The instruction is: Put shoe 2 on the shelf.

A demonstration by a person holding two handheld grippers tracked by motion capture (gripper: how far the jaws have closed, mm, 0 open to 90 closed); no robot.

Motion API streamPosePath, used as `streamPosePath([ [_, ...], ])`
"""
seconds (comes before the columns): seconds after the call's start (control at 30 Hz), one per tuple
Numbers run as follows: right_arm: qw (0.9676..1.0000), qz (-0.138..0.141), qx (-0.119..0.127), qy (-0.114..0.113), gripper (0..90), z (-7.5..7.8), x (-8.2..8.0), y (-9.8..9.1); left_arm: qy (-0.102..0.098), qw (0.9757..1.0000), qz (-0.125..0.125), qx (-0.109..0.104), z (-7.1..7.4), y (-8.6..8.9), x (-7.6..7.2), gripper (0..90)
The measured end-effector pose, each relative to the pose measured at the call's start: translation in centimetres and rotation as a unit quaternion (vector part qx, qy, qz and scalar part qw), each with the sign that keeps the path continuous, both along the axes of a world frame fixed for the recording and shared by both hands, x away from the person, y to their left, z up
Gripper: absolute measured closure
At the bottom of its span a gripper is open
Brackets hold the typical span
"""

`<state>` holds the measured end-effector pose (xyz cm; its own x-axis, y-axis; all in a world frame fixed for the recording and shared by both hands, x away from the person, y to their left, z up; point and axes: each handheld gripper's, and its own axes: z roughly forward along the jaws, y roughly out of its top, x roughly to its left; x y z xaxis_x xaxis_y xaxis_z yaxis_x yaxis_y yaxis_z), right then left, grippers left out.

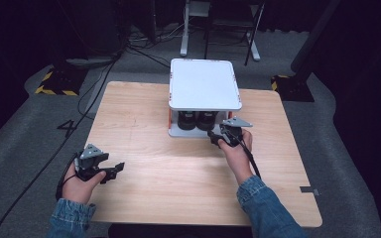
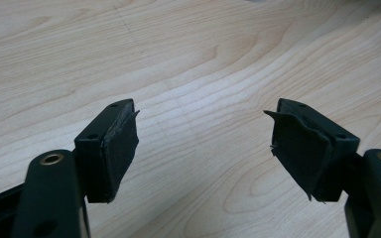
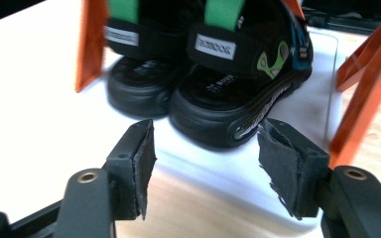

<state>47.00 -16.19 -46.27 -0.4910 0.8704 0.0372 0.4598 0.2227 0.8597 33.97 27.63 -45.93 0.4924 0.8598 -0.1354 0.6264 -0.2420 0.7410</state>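
1. A pair of black sandals [image 3: 213, 74] was seen on the lower shelf of the white rack [image 1: 205, 84].
2. The right gripper [image 3: 206, 158] was held just before them, jaws apart, nothing gripped.
3. The left gripper [image 2: 203, 144] was kept wide, empty, over the table [image 1: 178, 173].

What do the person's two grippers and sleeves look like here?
Both are black two-jaw tools: the left gripper and right gripper each carry a grey three-cornered plate and a trailing black cable. The jaws end in worn, frayed black pads with brass-coloured pivot rivets. Sleeves are blue denim.
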Motion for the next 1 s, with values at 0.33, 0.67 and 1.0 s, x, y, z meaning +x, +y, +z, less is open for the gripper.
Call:
streamPosePath([
  [0.33, 0.9985, 0.054, -0.006, 0.005, 34.3, 5.5, -4.5, -3.6, -0.007, 1.0000, -0.007, 0.001, 0.6, -0.2, -0.2, 26.3],
  [0.67, 0.9983, 0.051, 0.026, 0.006, 28.2, 6.9, -7.3, -9.2, -0.008, 0.9999, -0.001, 0.005, 1.0, 0.7, -0.3, 24.7],
  [1.0, 0.9976, 0.053, 0.031, 0.032, 19.2, 6.7, -9.0, -15.3, 0.002, 0.9999, 0.014, 0.007, 0.9, 1.9, 0.0, 20.1],
])
